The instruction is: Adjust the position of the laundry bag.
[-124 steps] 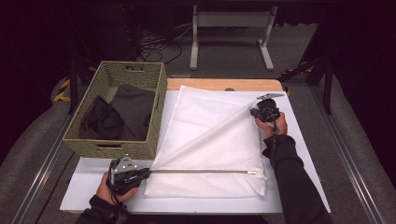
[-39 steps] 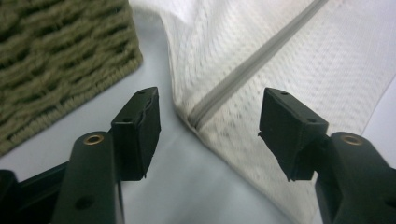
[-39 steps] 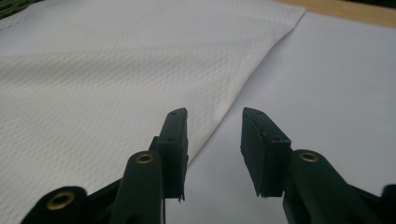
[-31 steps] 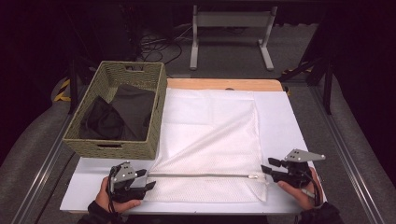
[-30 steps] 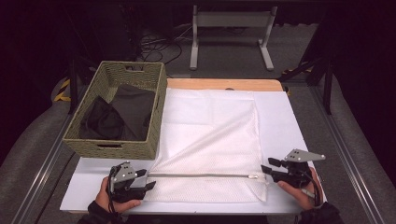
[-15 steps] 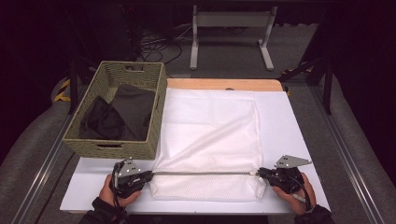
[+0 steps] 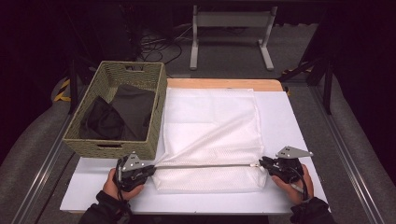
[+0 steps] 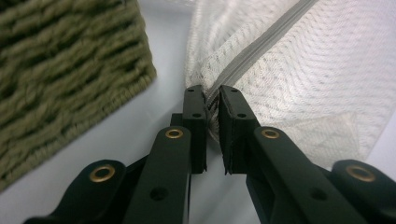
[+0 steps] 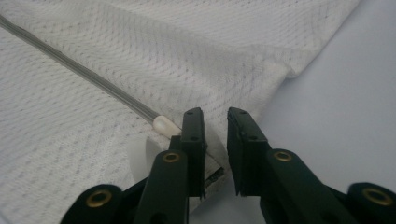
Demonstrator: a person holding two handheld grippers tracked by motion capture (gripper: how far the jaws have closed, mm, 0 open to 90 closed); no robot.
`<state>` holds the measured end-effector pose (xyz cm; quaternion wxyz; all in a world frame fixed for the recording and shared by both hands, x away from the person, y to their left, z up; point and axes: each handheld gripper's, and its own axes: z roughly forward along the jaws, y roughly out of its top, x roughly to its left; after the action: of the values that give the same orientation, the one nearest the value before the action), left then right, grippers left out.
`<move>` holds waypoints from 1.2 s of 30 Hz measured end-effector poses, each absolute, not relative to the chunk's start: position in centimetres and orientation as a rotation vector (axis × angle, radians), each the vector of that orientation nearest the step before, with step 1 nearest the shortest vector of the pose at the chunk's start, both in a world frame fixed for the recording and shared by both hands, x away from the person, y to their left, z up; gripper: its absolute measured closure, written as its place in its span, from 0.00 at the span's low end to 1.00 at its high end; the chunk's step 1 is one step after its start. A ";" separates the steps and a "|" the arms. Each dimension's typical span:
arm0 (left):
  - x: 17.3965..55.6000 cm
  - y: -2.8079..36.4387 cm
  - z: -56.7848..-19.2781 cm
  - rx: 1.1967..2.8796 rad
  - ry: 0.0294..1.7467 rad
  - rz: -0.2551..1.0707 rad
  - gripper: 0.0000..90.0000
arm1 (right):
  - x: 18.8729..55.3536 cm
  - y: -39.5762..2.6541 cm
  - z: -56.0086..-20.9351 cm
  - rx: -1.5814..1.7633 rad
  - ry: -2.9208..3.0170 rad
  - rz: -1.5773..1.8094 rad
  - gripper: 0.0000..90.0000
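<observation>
Black jaws of the left gripper [image 8: 212,100] are pinched almost together on the left end of a white mesh laundry bag [image 8: 299,79], right where its grey zipper [image 8: 261,44] runs into the corner; a fold of the mesh sits squeezed between the pads. In the high view this gripper [image 7: 148,170] is held low at the near left of the table, just in front of the basket's near corner, with the person's left hand [image 7: 119,184] wrapped around it.

At the other end of the zipper [image 7: 205,164], the right gripper [image 7: 262,162] lies at the near right corner of the bag, gripped by the right hand [image 7: 292,184]. In the right gripper view its jaws stand a little apart [image 9: 215,116], with the bag's edge [image 9: 140,70] running under the left jaw and a pale zipper pull [image 9: 164,125] just beside it. Whether the jaws actually hold any mesh is hard to judge; the gap looks mostly bare.

The mesh laundry bag [image 7: 210,126] lies flat across the middle of the white table top [image 7: 299,121], its zipper drawn straight between the two grippers and a diagonal crease crossing its near half. Its left edge touches the green woven basket [image 7: 140,74], which holds dark clothing [image 7: 121,114].
</observation>
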<state>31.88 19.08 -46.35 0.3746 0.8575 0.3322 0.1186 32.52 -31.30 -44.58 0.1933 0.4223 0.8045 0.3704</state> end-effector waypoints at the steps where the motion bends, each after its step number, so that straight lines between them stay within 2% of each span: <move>1: 31.4 19.4 -46.3 2.194 0.843 0.289 0.89 | 32.0 -31.4 -44.4 1.176 2.262 1.049 0.78; 2: 30.9 19.8 -46.2 2.183 0.851 0.305 0.87 | 31.5 -31.5 -44.2 1.167 2.288 1.058 0.77; 3: 30.9 19.8 -46.2 2.183 0.851 0.305 0.81 | 30.8 -31.6 -44.0 1.158 2.308 1.049 0.74; 4: 30.5 20.2 -46.1 2.163 0.866 0.306 0.81 | 30.8 -31.6 -44.0 1.158 2.308 1.049 0.74; 6: 30.2 20.6 -45.7 2.123 0.863 0.300 0.75 | 29.9 -31.8 -43.9 1.166 2.336 1.060 0.70; 11: 30.4 19.5 -46.0 2.129 0.867 0.301 0.59 | 29.2 -31.8 -44.3 1.179 2.340 1.008 0.60; 12: 30.5 19.2 -46.1 2.142 0.858 0.299 0.57 | 29.2 -31.9 -44.6 1.195 2.344 0.988 0.62; 14: 30.6 18.9 -46.3 2.155 0.851 0.291 0.59 | 28.7 -32.2 -45.0 1.183 2.351 0.965 0.64; 16: 30.7 18.8 -46.5 2.168 0.846 0.284 0.64 | 28.2 -32.4 -45.0 1.181 2.351 0.967 0.75; 20: 30.9 19.0 -46.7 2.175 0.863 0.282 0.67 | 26.9 -32.4 -44.9 1.134 2.382 0.945 0.89; 23: 31.0 19.3 -46.7 2.160 0.886 0.295 0.64 | 26.8 -32.7 -44.7 1.151 2.368 0.961 0.85; 25: 31.3 19.3 -46.9 2.153 0.907 0.290 0.60 | 27.2 -32.7 -44.3 1.175 2.310 1.028 0.72; 29: 31.6 19.3 -46.9 2.138 0.924 0.285 0.57 | 28.4 -32.7 -43.9 1.231 2.212 1.090 0.67; 32: 31.8 19.2 -46.9 2.133 0.932 0.278 0.59 | 29.8 -32.6 -44.1 1.255 2.175 1.105 0.67; 36: 32.3 19.1 -46.8 2.138 0.922 0.287 0.68 | 32.2 -32.6 -44.1 1.287 2.141 1.106 0.65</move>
<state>32.26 19.08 -46.81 0.3875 0.8402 0.3622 0.1129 32.19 -32.61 -44.06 0.2033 0.4612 0.7674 0.3963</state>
